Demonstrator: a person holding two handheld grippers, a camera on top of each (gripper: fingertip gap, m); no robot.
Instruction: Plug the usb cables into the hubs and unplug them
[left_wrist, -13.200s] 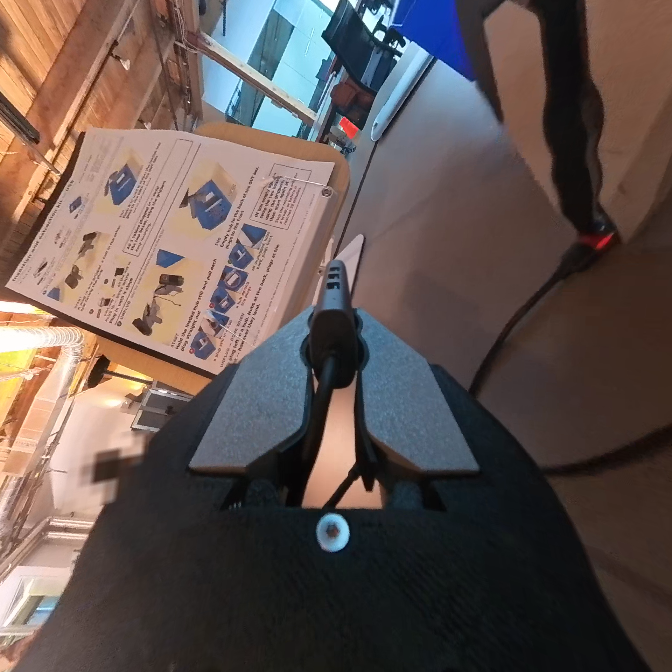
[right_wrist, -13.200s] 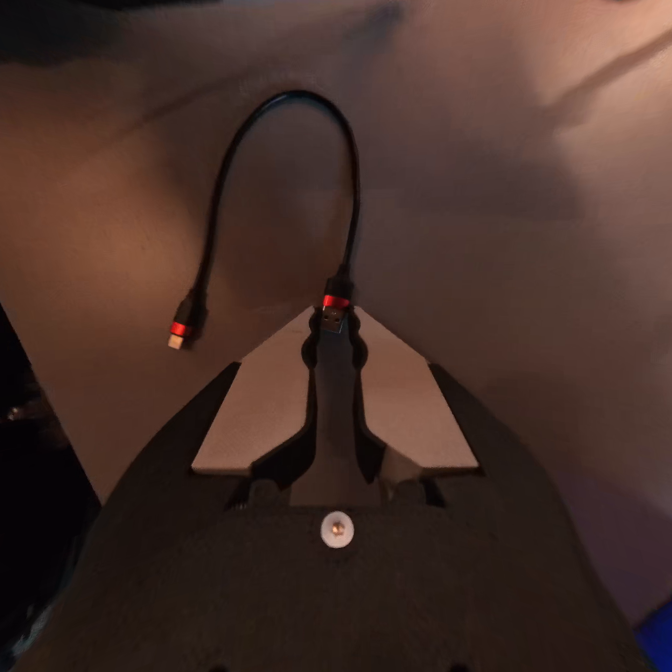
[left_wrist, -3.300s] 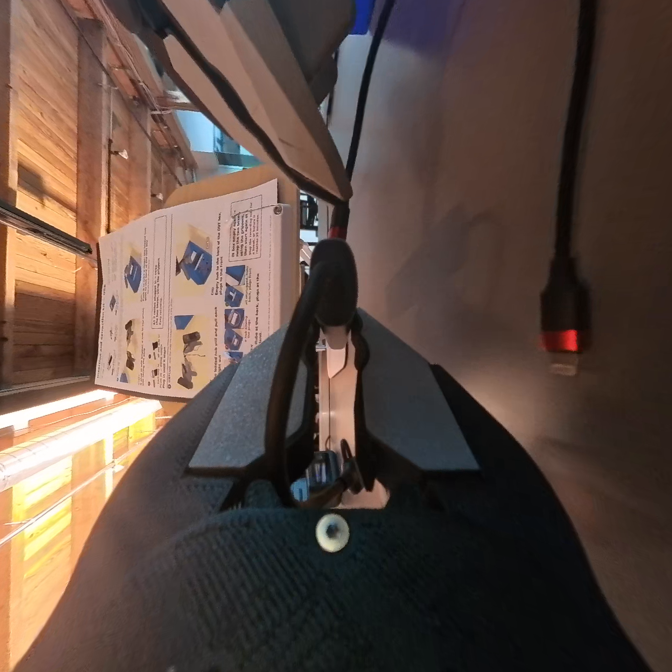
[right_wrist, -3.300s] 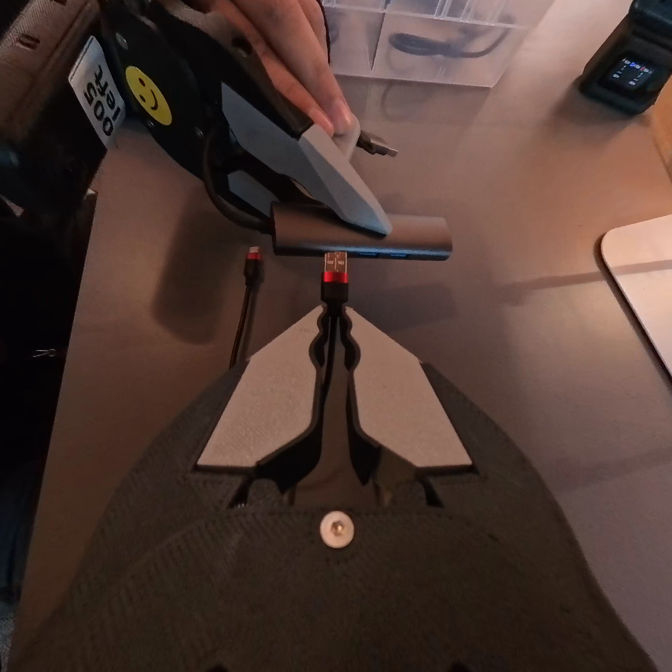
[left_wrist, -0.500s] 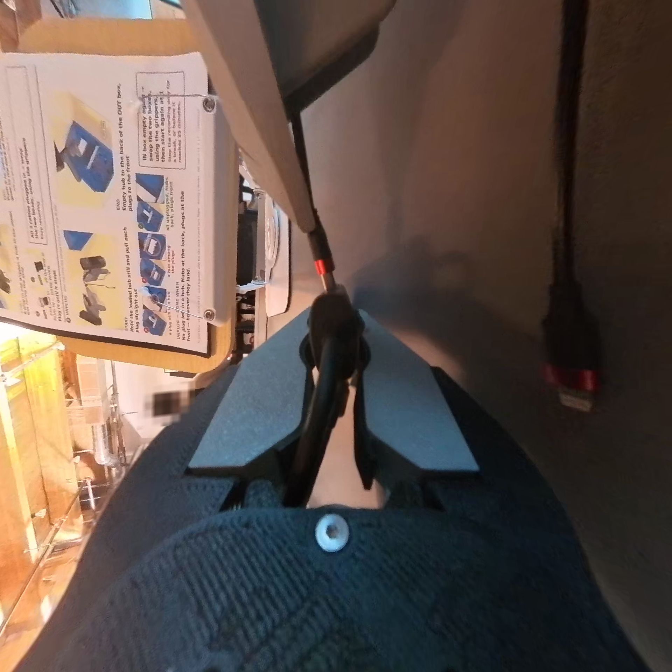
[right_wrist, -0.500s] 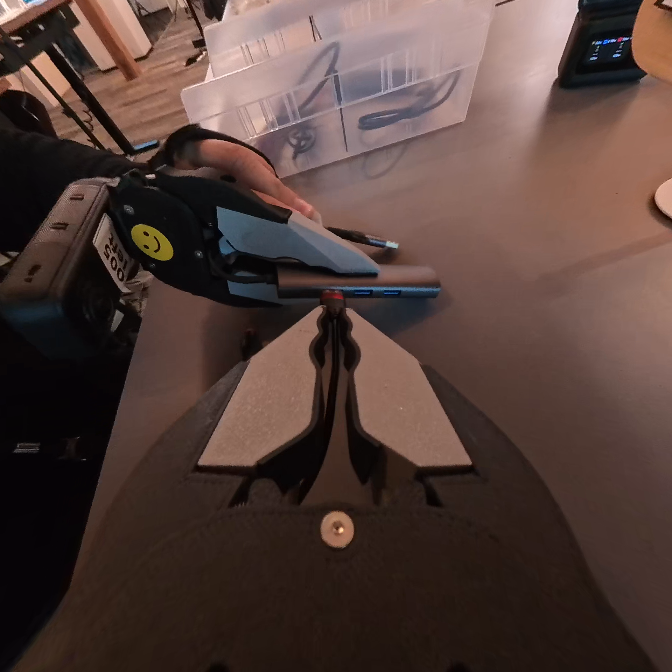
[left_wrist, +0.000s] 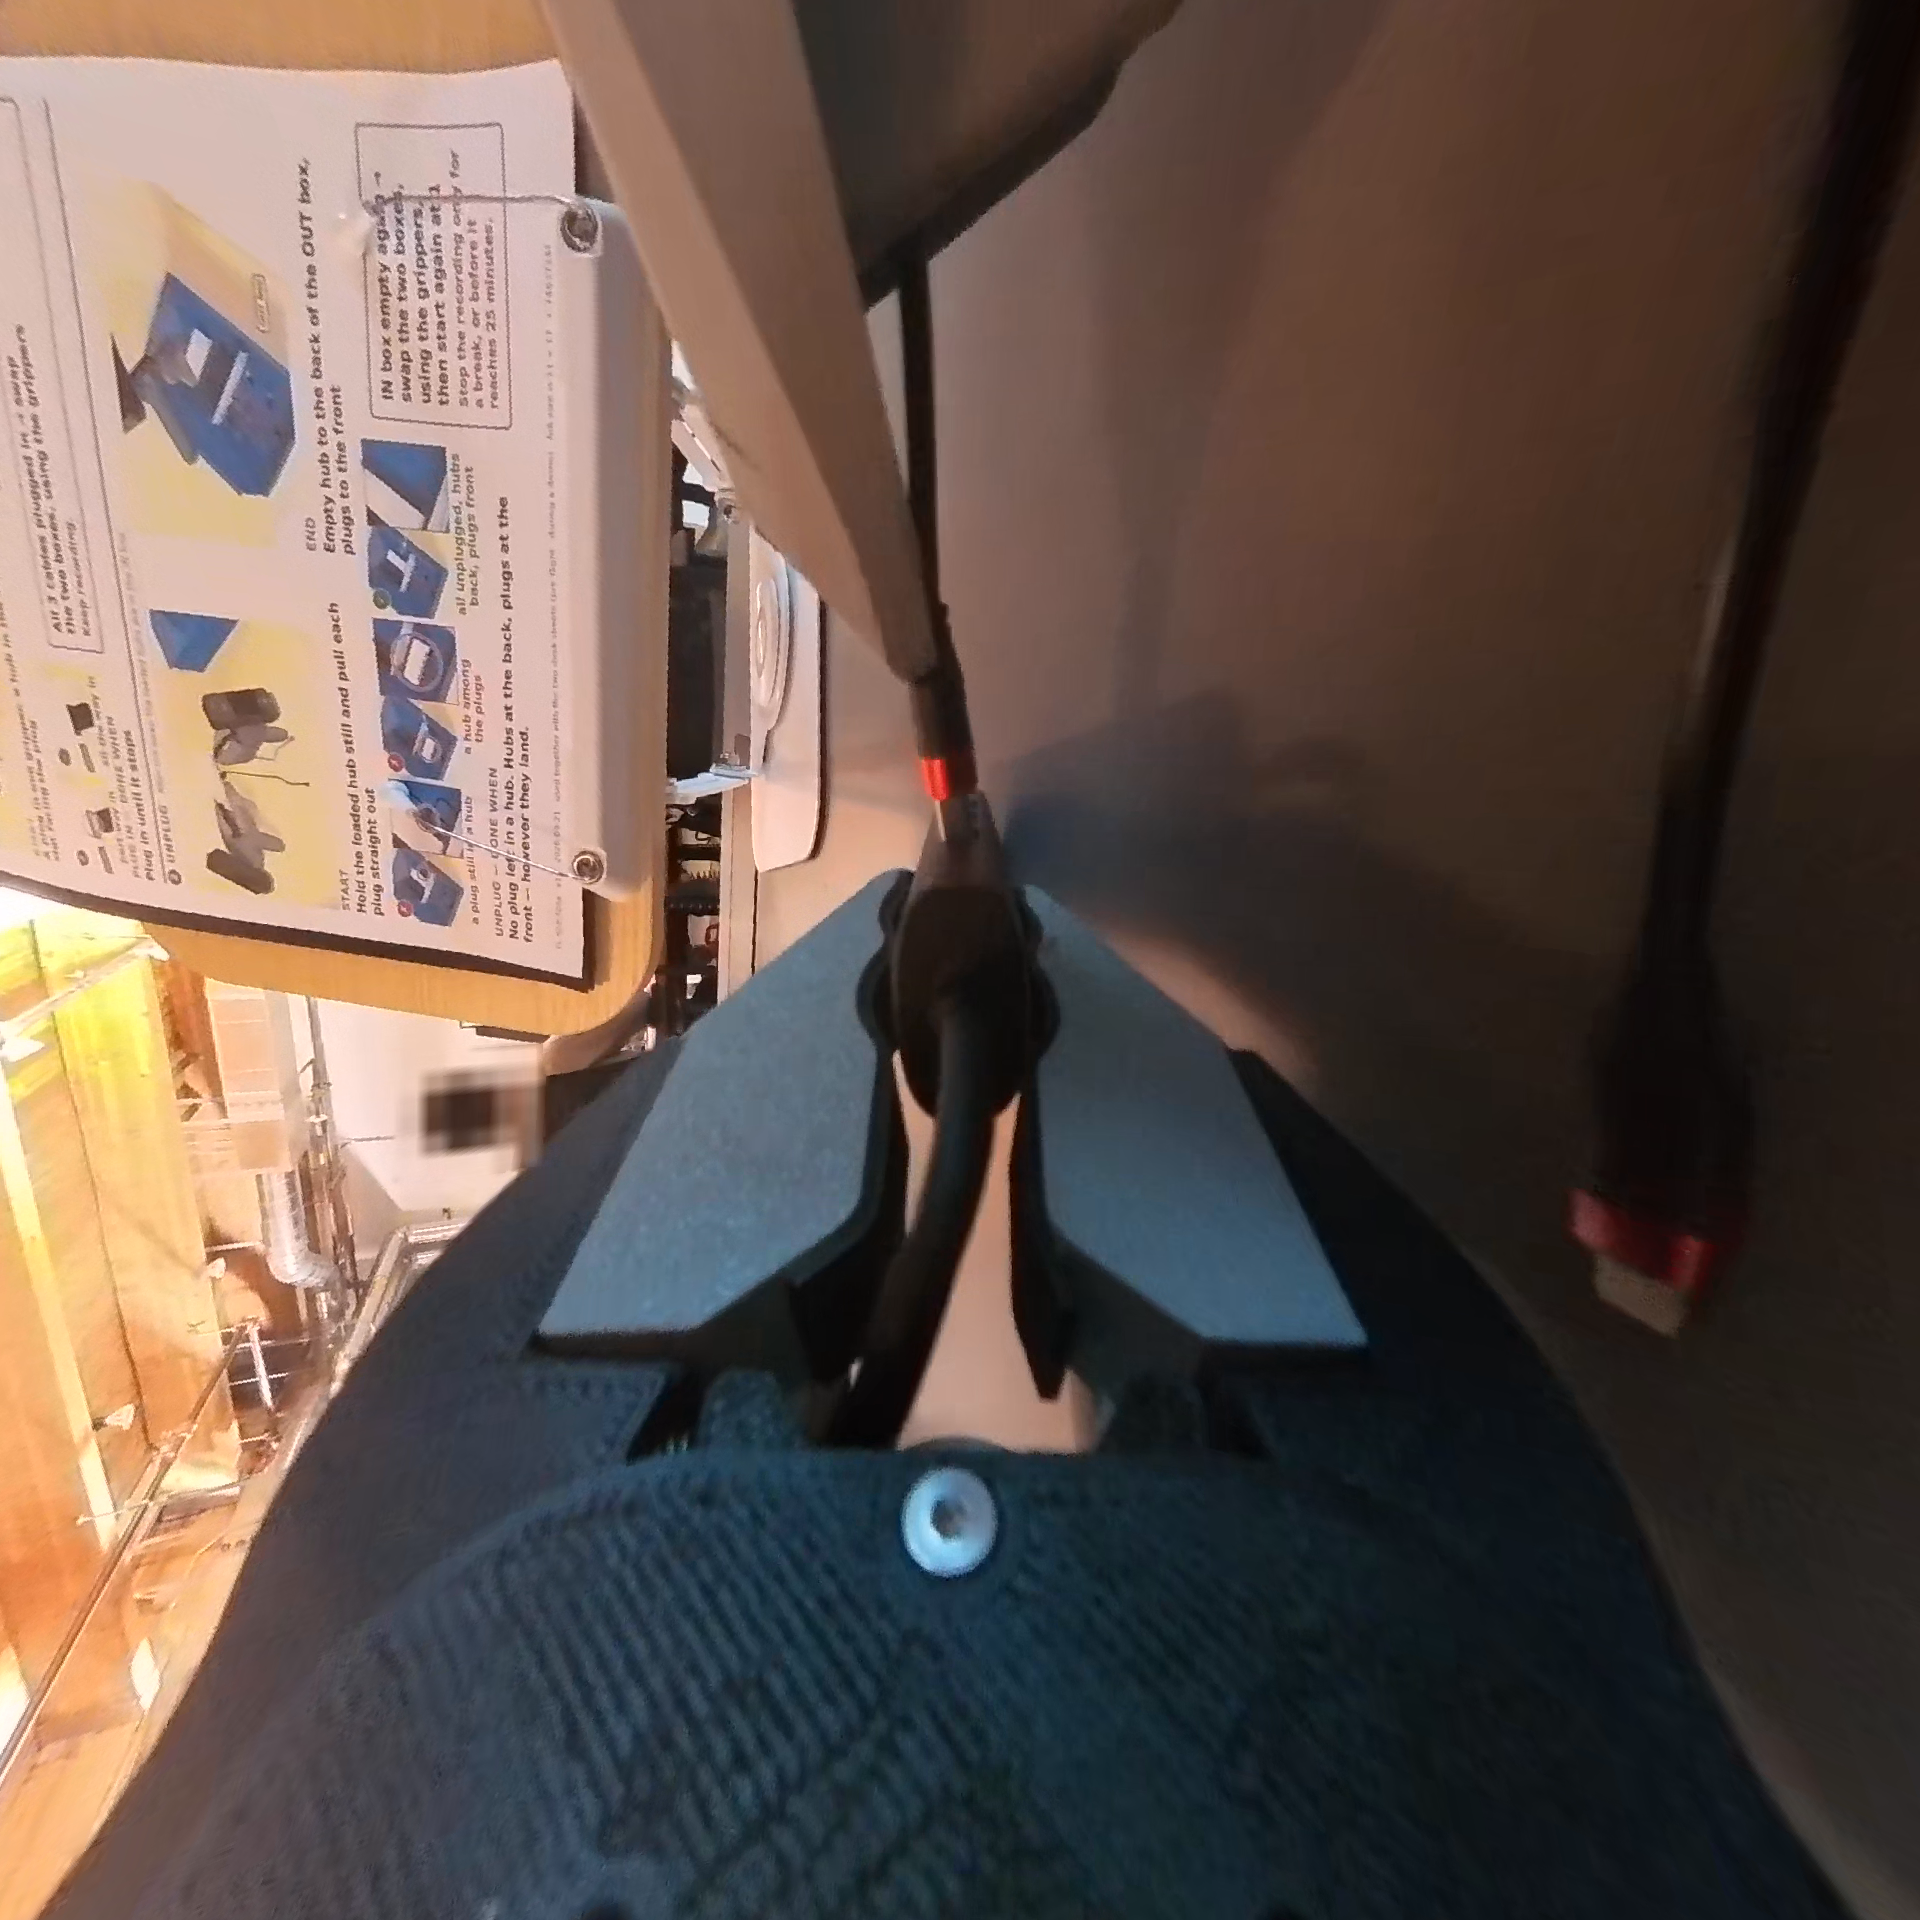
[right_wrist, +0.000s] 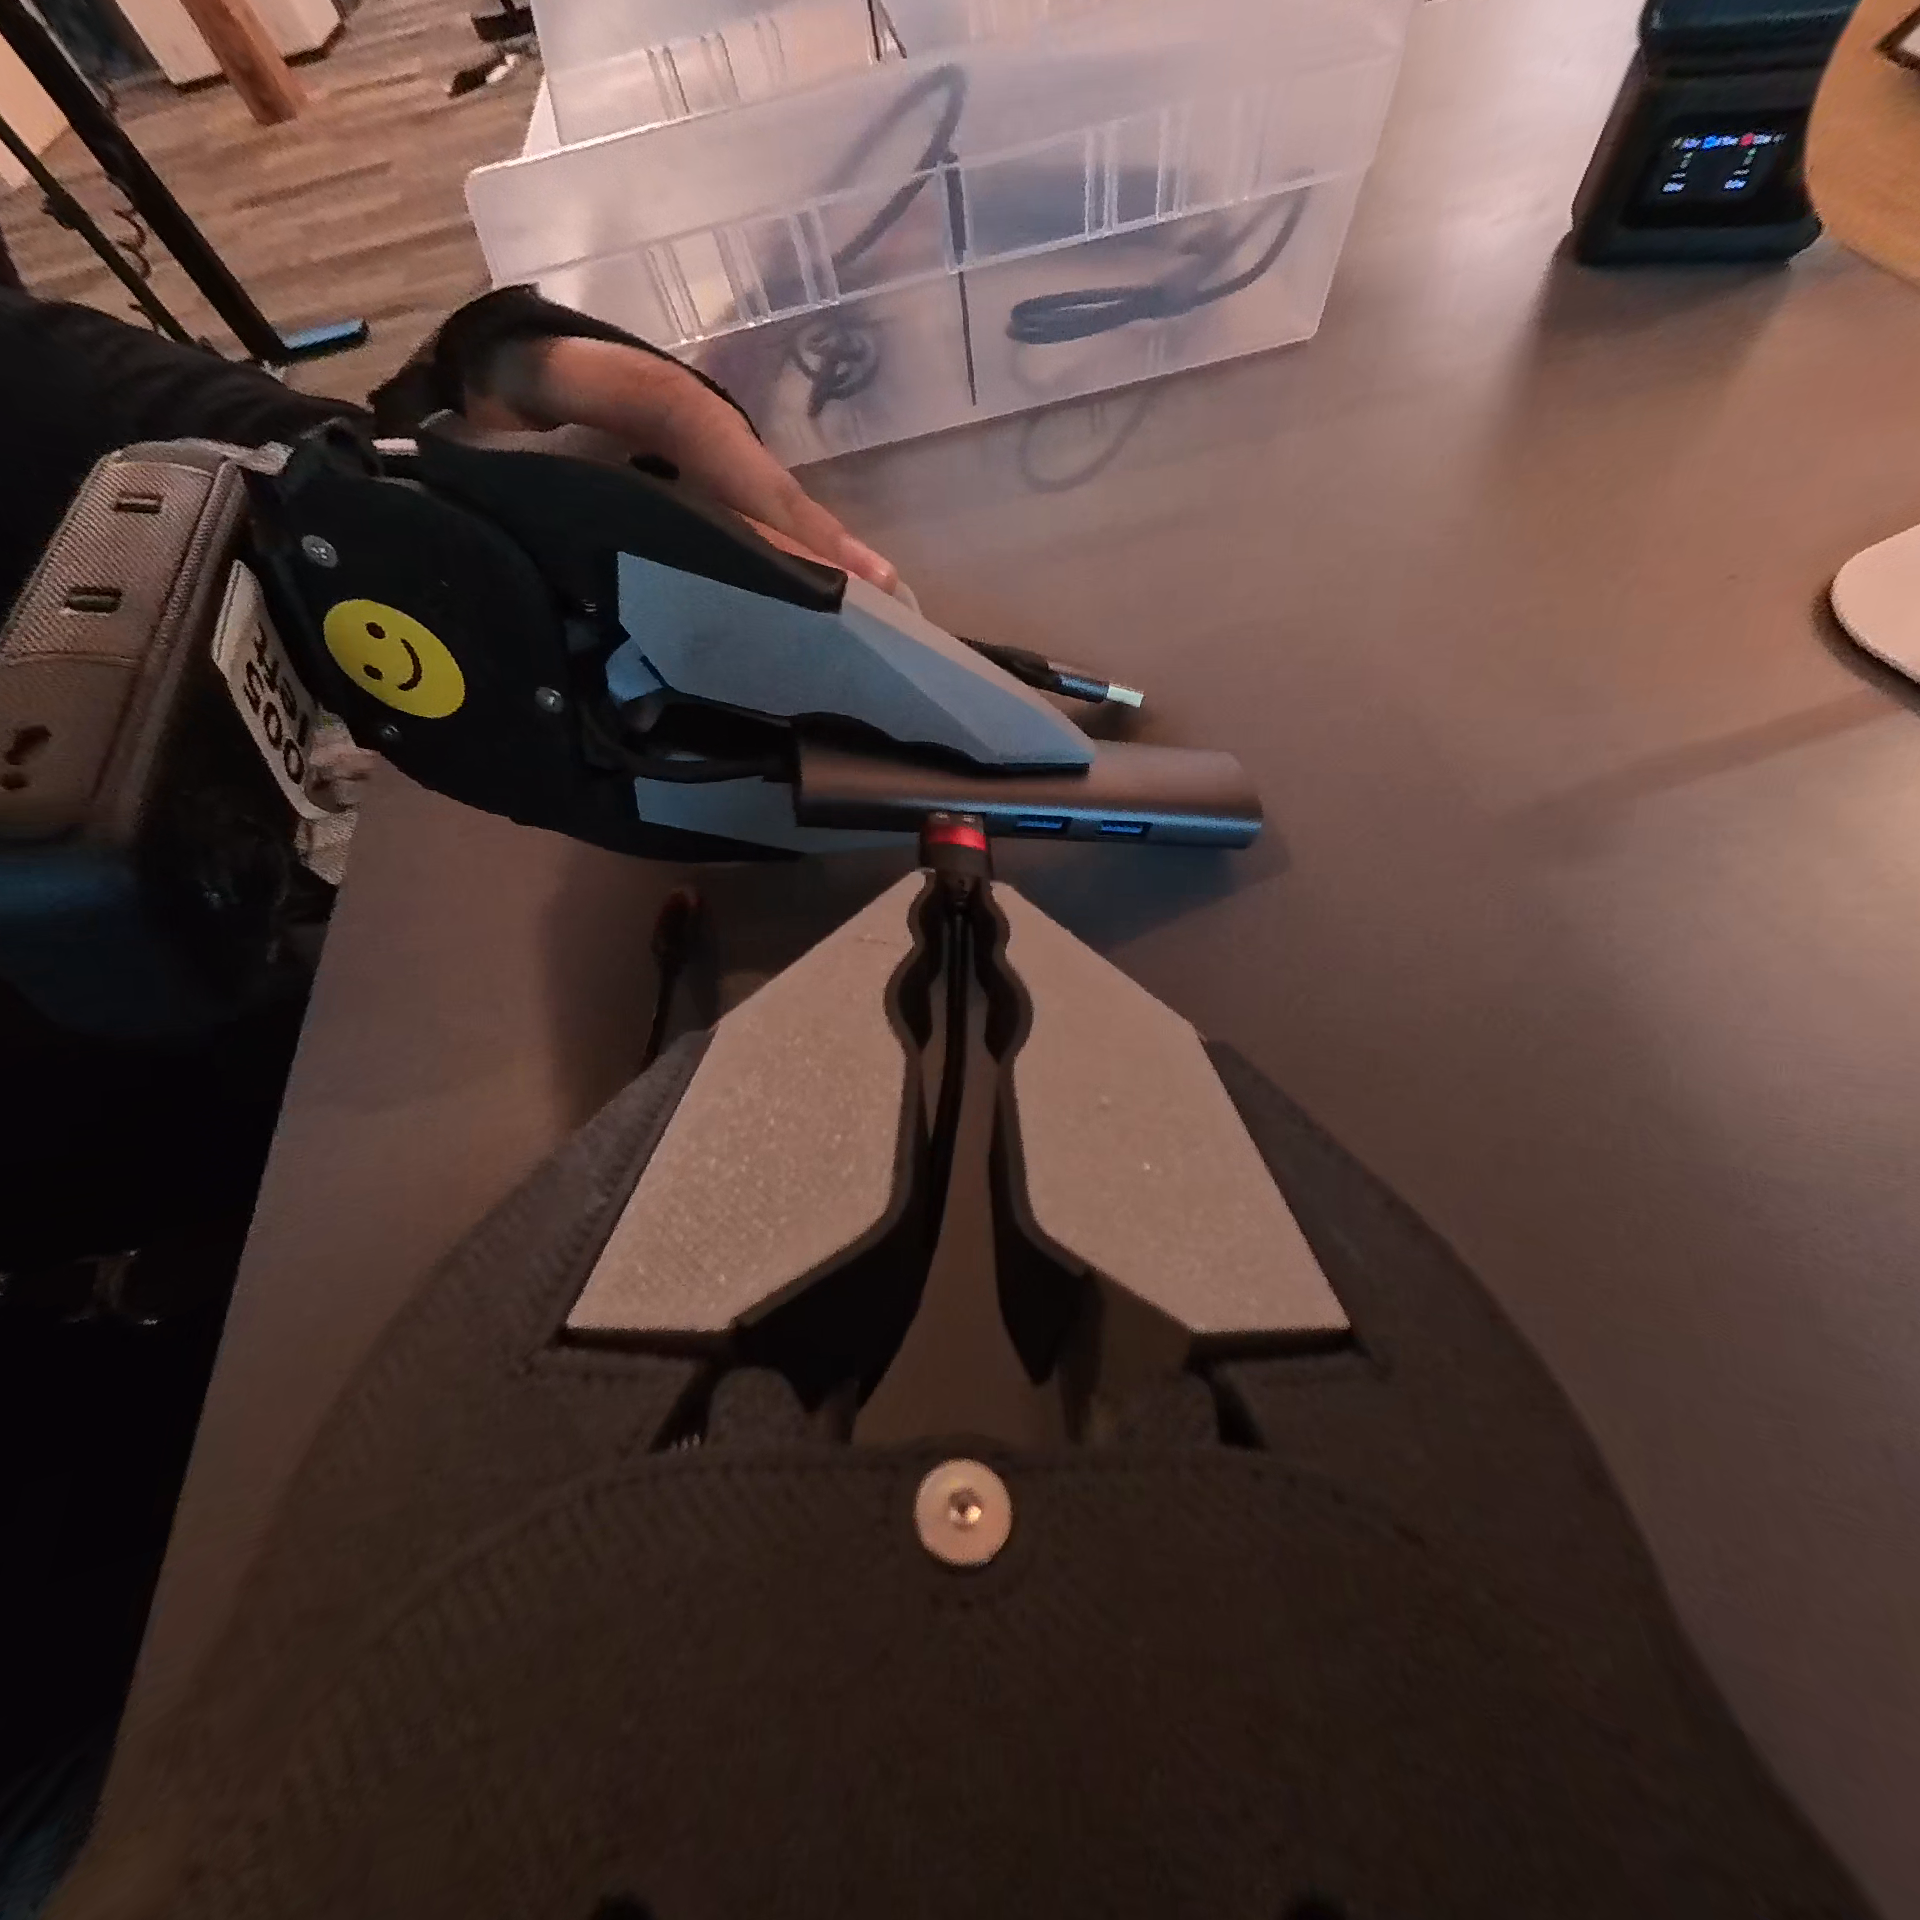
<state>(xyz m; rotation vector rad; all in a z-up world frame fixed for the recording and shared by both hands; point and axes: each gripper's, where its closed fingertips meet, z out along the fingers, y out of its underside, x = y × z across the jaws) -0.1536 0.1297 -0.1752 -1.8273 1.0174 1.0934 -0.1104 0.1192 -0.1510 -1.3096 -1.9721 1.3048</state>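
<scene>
My left gripper (left_wrist: 956, 904) is shut on the dark grey USB hub (left_wrist: 951, 935), seen end-on there. In the right wrist view the left gripper (right_wrist: 831, 727) holds the hub (right_wrist: 1143, 790) level above the table. My right gripper (right_wrist: 956, 883) is shut on the black cable just behind its red-banded USB plug (right_wrist: 956, 836). The plug sits in the hub's leftmost port, and two blue ports (right_wrist: 1081, 828) beside it are free. The plug also shows in the left wrist view (left_wrist: 940, 774). The cable's other red-banded end (left_wrist: 1652, 1236) lies on the table.
A clear plastic box (right_wrist: 1340, 223) with cables stands at the back. A black device with a small screen (right_wrist: 1714, 156) is at the far right, with a white pad (right_wrist: 1881, 603) nearer. The hub's own plug (right_wrist: 1101, 691) sticks out behind. An instruction sheet (left_wrist: 312, 468) stands on a board. Some 5 cm of space lies between my two pairs of fingers.
About three seconds ago the plug was just short of the hub's port; now it is pushed in up to its red band. In the last half second both grippers barely moved.
</scene>
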